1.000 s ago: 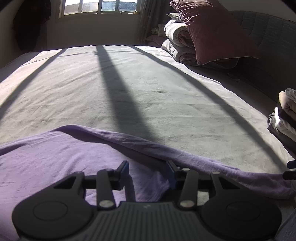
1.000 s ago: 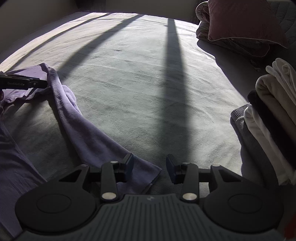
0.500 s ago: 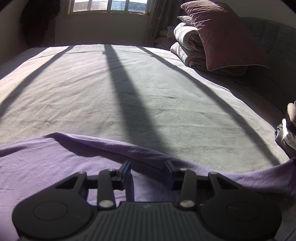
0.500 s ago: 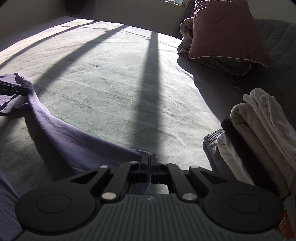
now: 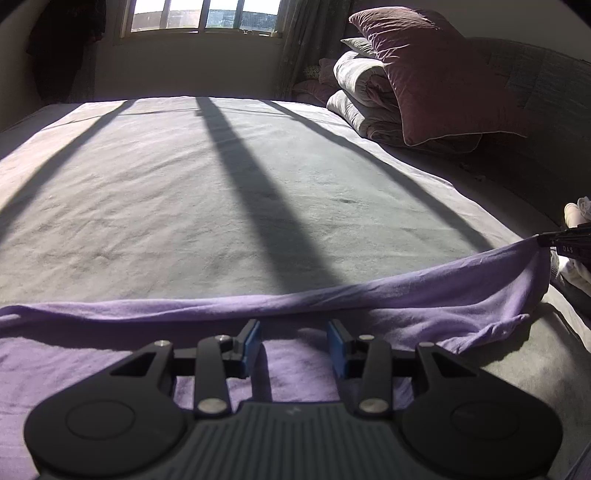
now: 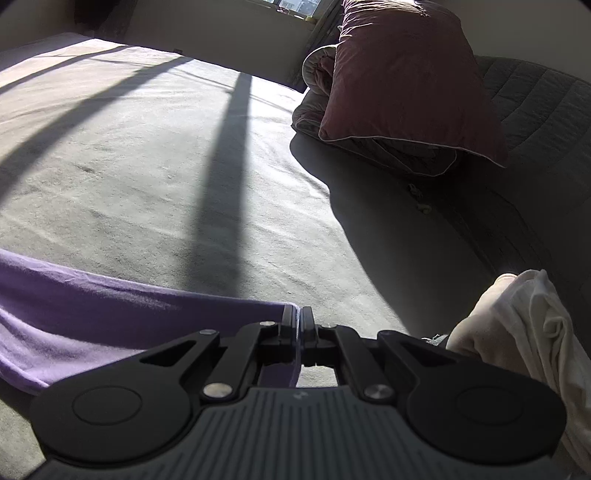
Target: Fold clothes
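A purple garment (image 5: 424, 306) lies spread along the near edge of a sunlit bed (image 5: 221, 192), one corner lifted at the right. The right claw (image 6: 298, 326) is pinched tight on that corner, its two fingers pressed together with a thin fold of purple cloth between them; from the left-hand camera the same claw shows at the far right, holding the fabric up off the sheet so the edge hangs in a sagging line. The left claw (image 5: 294, 347) sits low over the garment's middle, its blue-padded fingers (image 5: 251, 345) spread wide with nothing between them.

Only a sliver of cloth appears to be caught on the right, so a sharp pull could tear the corner free and drop it. With the left side ungripped, the loose body may drag and bunch across the sheet, spoiling any clean fold.

Just beside the right claw stands a pile of pale folded clothes (image 6: 524, 332), close enough that a wide swing could knock it. Farther off, a maroon pillow (image 5: 436, 81) rests on a rolled quilt (image 5: 358, 96) against the headboard (image 6: 535, 110), and long window-bar shadows stripe the sheet beneath the window (image 5: 207, 16).
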A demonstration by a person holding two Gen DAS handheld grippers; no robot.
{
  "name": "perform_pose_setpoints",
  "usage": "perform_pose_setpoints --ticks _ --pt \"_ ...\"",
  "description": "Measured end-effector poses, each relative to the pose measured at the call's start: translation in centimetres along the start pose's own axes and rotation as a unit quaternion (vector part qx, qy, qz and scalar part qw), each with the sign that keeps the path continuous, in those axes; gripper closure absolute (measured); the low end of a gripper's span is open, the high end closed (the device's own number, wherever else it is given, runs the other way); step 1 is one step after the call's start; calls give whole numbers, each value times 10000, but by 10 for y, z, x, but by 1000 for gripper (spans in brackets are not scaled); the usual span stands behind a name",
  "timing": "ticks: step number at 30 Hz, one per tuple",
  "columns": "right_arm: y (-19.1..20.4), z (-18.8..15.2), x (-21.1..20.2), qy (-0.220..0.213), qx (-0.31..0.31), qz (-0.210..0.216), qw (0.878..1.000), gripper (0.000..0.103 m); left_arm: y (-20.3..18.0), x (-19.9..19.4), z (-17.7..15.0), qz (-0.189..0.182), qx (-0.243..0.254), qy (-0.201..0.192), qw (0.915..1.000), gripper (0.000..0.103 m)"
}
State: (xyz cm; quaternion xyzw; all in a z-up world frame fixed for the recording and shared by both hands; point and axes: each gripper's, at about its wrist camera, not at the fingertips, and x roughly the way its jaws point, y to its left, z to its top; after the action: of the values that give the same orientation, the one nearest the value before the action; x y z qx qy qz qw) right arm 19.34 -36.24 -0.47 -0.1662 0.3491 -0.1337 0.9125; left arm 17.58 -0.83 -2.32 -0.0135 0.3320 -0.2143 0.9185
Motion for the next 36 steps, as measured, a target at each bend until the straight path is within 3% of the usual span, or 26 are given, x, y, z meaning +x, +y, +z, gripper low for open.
perform_pose_setpoints --ticks 8,11,13,19,27,31,33,36 --pt "6 -4 47 529 489 34 9974 101 -21 -14 -17 -852 696 -8 9939 63" --pt "-4 -6 40 587 843 194 9945 90 -29 -18 -23 -1121 957 30 9891 63" --pt "-17 -7 32 687 1227 395 9893 89 -38 -21 -27 -1207 1231 60 9850 63" --pt "-47 -25 9 1076 2411 1081 9584 88 -51 -20 -35 -1128 1477 123 9825 63" --pt "-56 -54 2 1477 3916 2074 8842 87 -60 -23 -41 -870 1577 2 9836 71" --pt "-50 -61 5 1276 4278 2117 8694 88 -65 -20 -42 -695 1599 -72 9847 86" --pt "-49 -61 4 1183 4312 2006 8717 103 -67 -19 -41 -518 1584 -108 9860 99" --pt "-50 -59 -6 914 4224 1742 8848 103 -62 -25 -37 -520 1408 -325 9881 102"
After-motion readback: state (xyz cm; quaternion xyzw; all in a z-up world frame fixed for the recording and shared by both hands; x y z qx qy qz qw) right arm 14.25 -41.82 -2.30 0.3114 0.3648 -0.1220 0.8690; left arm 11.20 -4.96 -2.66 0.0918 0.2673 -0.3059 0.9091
